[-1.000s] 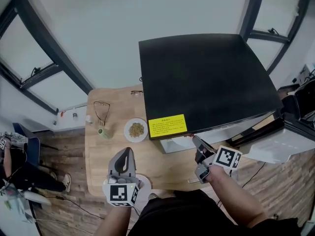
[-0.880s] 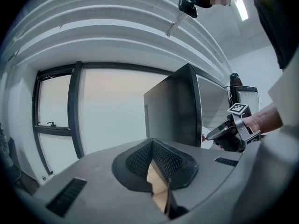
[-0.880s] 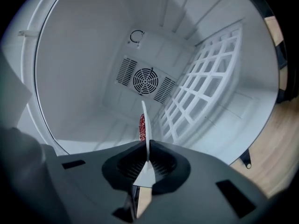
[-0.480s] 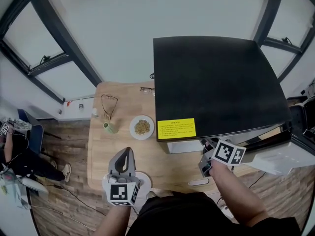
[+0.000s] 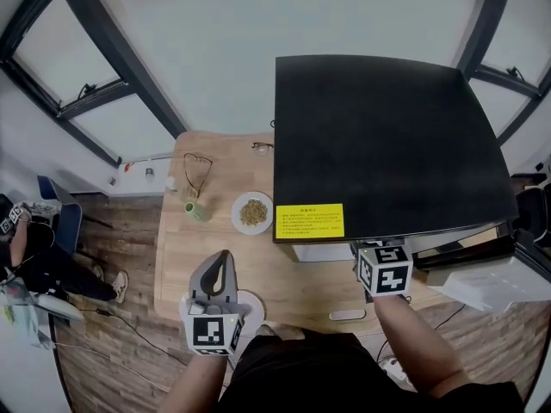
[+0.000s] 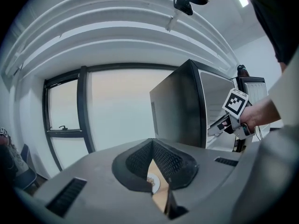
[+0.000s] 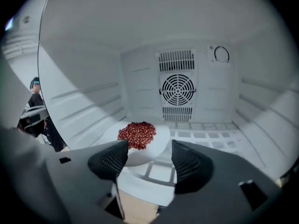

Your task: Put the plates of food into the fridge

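Two claws at the table and the open fridge, seen from the head and from each claw.

From the left: a person (image 5: 19,261) sits beyond the table (image 5: 176,256). On the table stand a green cup (image 5: 197,210) and a wire-framed pair of spectacles (image 5: 198,169). The left claw (image 5: 222,261) hangs over the near edge with its pads together and nothing between them. A white plate (image 5: 250,305) lies just beside it, and a plate of brown food (image 5: 253,212) lies farther back. The black-topped fridge (image 5: 387,144) carries a yellow label (image 5: 309,220) whose print is too small to read. The right claw (image 7: 149,148) reaches inside. Its pads stand apart, having just been opening, free of the plate of red food (image 7: 156,141) on the white shelf. A round fan grille (image 7: 177,90) sits on the back wall.
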The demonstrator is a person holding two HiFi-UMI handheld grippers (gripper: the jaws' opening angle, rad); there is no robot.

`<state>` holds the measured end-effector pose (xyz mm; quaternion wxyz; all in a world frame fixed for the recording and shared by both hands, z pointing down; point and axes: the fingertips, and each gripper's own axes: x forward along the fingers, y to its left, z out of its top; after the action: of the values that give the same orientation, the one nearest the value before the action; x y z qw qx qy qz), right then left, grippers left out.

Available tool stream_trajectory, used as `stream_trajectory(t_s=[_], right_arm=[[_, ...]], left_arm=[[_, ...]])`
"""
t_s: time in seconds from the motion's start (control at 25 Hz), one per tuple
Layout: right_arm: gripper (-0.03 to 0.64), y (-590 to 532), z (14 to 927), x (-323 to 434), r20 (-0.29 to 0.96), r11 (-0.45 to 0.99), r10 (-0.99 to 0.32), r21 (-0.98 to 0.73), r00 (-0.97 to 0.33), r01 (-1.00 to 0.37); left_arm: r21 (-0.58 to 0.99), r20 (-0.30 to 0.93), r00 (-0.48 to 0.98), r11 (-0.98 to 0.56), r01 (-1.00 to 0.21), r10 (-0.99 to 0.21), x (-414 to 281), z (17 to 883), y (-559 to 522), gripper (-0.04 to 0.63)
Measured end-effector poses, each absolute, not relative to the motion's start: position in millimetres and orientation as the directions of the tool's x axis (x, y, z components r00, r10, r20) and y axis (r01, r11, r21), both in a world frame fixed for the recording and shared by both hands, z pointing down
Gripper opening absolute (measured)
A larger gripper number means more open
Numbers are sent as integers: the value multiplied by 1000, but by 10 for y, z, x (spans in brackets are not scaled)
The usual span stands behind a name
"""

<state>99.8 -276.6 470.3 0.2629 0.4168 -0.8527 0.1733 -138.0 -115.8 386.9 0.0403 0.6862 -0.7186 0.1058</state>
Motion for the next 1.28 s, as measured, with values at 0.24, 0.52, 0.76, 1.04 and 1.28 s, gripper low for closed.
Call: stream_trajectory(t_s=[0.24,0.52,0.76,1.04,1.28], right_arm=[[290,-2785,4455,1001,446,612,-691,-60,-569,-789],[288,-2389,4137,797,329,636,-725,-18,-605,-771],[288,-1840,4100,710,305,663,-710,-15,-635,-748],[287,-1078,4539,416,360,628,-699,-103,-617,-771],[285,-573,4585,-104,337,661,-669,-138,-662,-738]], left_arm=[[-88,195,-60,43,-995,-979,-1369,3948,-1102,3],[-94,126,-37,26,-995,-991,-1539,3770,-898,3],[-62,67,-5,1,-998,-998,-1898,3662,-478,3],[-59,51,-24,21,-998,-998,-2460,3717,121,3],[-1,74,-11,11,-1000,-997,-2740,3894,521,3]])
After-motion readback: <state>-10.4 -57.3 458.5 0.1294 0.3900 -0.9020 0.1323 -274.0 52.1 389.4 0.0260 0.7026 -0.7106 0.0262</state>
